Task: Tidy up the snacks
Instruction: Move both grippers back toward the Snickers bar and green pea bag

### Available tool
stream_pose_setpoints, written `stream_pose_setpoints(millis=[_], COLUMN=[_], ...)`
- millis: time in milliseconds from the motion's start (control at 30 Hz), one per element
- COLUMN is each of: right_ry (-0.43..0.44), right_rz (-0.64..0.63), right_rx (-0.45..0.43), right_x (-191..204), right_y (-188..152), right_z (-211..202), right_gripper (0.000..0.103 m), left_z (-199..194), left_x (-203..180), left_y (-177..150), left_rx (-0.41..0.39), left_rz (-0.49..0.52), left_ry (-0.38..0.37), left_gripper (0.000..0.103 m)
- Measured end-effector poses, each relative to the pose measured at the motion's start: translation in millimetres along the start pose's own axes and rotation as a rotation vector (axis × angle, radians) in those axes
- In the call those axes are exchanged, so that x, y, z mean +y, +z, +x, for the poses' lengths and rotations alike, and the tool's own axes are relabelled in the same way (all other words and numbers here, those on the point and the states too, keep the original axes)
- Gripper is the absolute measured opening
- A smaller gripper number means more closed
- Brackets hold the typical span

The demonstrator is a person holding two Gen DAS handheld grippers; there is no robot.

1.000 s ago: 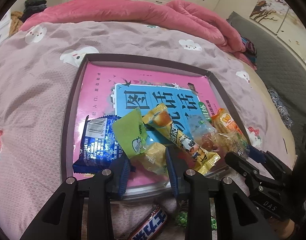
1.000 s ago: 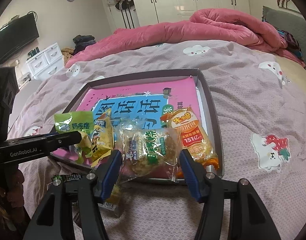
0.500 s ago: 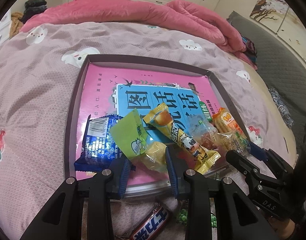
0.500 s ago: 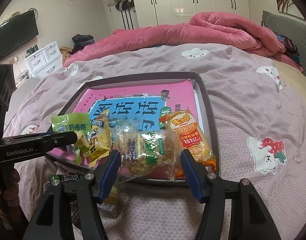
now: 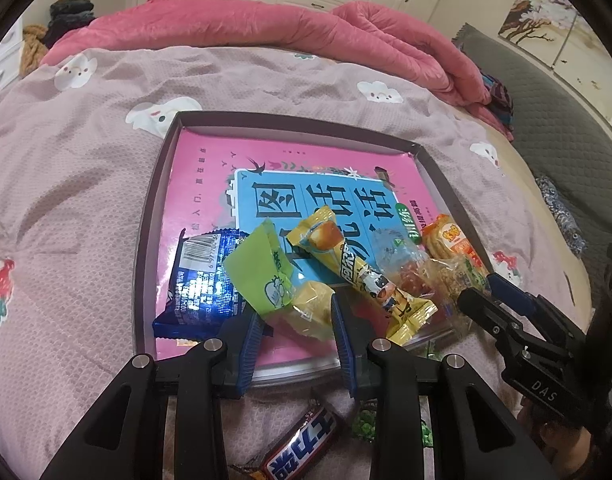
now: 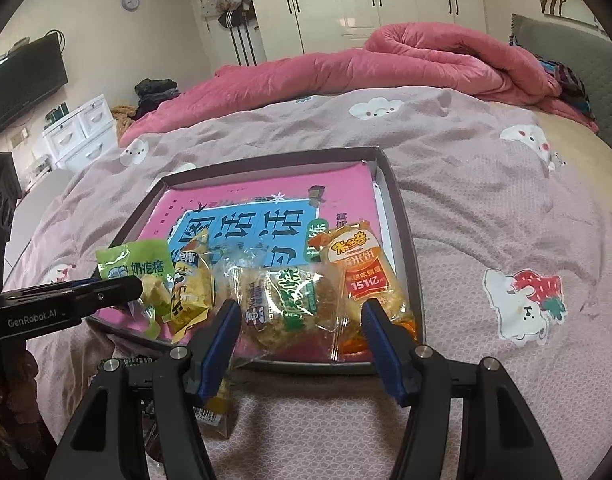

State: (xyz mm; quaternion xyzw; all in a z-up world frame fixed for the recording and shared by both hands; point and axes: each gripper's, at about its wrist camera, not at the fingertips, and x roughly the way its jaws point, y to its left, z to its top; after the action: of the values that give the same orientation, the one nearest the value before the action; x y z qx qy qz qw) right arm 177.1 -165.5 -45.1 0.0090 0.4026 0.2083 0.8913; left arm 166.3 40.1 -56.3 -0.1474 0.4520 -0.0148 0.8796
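Note:
A dark shallow tray (image 5: 154,216) (image 6: 401,216) lies on the bed with a pink book (image 5: 210,184) in it. Along its near edge lie a blue packet (image 5: 202,284), a long yellow packet (image 5: 361,276) (image 6: 190,292) and an orange rice-cracker pack (image 5: 449,240) (image 6: 361,264). My left gripper (image 5: 296,330) (image 6: 122,286) is shut on the yellow lower end of a green packet (image 5: 262,276) (image 6: 134,268), whose green end tilts up. My right gripper (image 6: 300,320) (image 5: 485,292) stands open around a clear cake packet (image 6: 294,300) resting on the tray's near rim.
A chocolate bar (image 5: 302,448) and a small green packet (image 5: 365,428) lie on the mauve bedspread (image 6: 485,208) in front of the tray. More wrappers (image 6: 218,408) lie under my right gripper. A pink quilt (image 5: 266,28) is heaped at the far side.
The right jaws have spread slightly away from the clear packet. The left gripper and the snacks have kept their places.

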Motion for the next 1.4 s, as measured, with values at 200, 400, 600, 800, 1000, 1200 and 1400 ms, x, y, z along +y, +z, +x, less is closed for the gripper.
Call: stream_pose_setpoints(millis=[200,400,600,800,1000,1200,1400], right_ry=[-0.007,-0.005,0.025,0.036,0.023,0.016,0.027], right_rz=[-0.021,-0.046,-0.072,-0.077,-0.054,-0.026,0.018], right_rx=[0.014,0.016,0.014,0.022,0.005,-0.01,-0.039], right_x=[3,8,14,17,11,4,-4], right_y=[-1,-2,-3,-4,-2,0,4], right_z=[4,8,8,7,3,-3,-11], right_gripper=[0.062,0.062,0.062,0.062,0.063,0.063,0.069], left_z=[-4,-10,-14,-18,-23,-28,-35], left_x=[3,8,12,15,16,17,16], left_y=[0,-1,-3,-4,-5,-4,-4], left_rx=[-0.002,-0.007,-0.006,-0.008,-0.014,-0.024,-0.037], left_rz=[-0.013,-0.03,-0.038,-0.046,-0.051,-0.057,-0.054], left_ry=[0.002,0.005,0.013,0.02,0.022,0.021,0.022], left_gripper=[0.035,0.039,0.043,0.048,0.052,0.059,0.063])
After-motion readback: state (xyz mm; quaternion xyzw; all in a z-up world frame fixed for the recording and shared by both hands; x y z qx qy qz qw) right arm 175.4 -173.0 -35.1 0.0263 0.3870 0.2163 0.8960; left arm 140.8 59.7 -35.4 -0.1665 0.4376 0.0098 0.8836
